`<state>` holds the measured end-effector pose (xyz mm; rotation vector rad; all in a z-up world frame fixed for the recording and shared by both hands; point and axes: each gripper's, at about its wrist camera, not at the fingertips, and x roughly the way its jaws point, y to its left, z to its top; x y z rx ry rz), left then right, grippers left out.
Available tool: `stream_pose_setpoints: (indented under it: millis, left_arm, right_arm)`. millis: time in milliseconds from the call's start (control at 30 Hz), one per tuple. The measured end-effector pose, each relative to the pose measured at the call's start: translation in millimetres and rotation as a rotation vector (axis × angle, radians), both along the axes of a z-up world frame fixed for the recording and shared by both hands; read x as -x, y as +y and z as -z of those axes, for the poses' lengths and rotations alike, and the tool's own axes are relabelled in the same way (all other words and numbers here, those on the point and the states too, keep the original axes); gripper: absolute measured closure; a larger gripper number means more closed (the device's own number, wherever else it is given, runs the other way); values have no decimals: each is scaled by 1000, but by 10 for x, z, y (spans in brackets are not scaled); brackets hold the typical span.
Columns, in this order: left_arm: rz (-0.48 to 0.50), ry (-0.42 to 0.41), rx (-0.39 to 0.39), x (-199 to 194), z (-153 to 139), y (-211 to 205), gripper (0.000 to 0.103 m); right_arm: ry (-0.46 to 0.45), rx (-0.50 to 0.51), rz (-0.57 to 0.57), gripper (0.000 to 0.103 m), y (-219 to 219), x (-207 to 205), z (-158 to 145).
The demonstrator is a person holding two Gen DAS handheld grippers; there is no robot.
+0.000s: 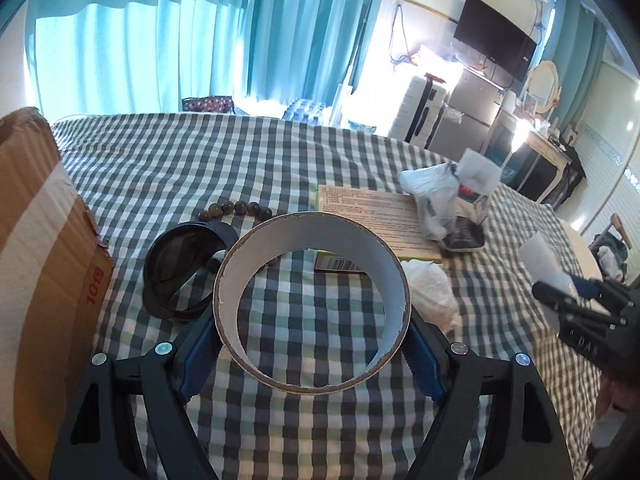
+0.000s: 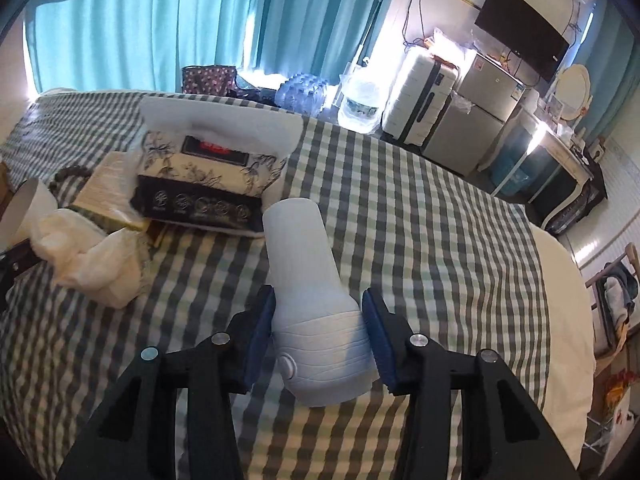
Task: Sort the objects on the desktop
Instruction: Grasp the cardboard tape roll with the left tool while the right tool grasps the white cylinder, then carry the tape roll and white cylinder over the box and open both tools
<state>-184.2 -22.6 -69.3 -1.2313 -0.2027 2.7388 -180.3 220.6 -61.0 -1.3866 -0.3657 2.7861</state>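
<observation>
Brown cardboard, a taped box (image 1: 36,248), stands at the left edge of the tabletop (image 1: 280,152), which is covered in a green-and-grey checked cloth. Just right of the box lie dark sunglasses (image 1: 180,272), with a string of brown wooden beads (image 1: 236,209) behind them. The left tongs (image 1: 314,340) pinch a wide cardboard tape ring (image 1: 312,312) by its outer wall, blue pads pressed on either side, the ring lifted clear of the cloth and seen end-on. Behind the ring lies a printed booklet (image 1: 376,216) with a small box partly under its near edge; a crumpled white tissue (image 1: 430,292) sits just right of the ring. A white plastic bag (image 1: 432,192) rests on the far end of the booklet, touching a black-patterned tissue pack (image 2: 208,184) near the middle of the tabletop. Toward the right, the right tongs (image 2: 320,336) are narrowed around the ribbed base of a pale blue-grey handheld device (image 2: 308,280); the left pad touches it, while a sliver of gap shows at the right pad, so a firm grip cannot be confirmed. The device points away toward the far edge. The tabletop's right half is bare checked cloth.
</observation>
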Motion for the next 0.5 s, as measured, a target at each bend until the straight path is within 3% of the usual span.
stream_pose_setpoints:
  millis: [233,500]
  left_arm:
    - [47,8,-16,-407,-213,-90,21]
    - [116,39,-24,-807,-582,-31,21]
  right_arm:
    - [-3,32,-6,58,-181,-676,-185]
    - [33,109,24,58,-313,-1230,-627]
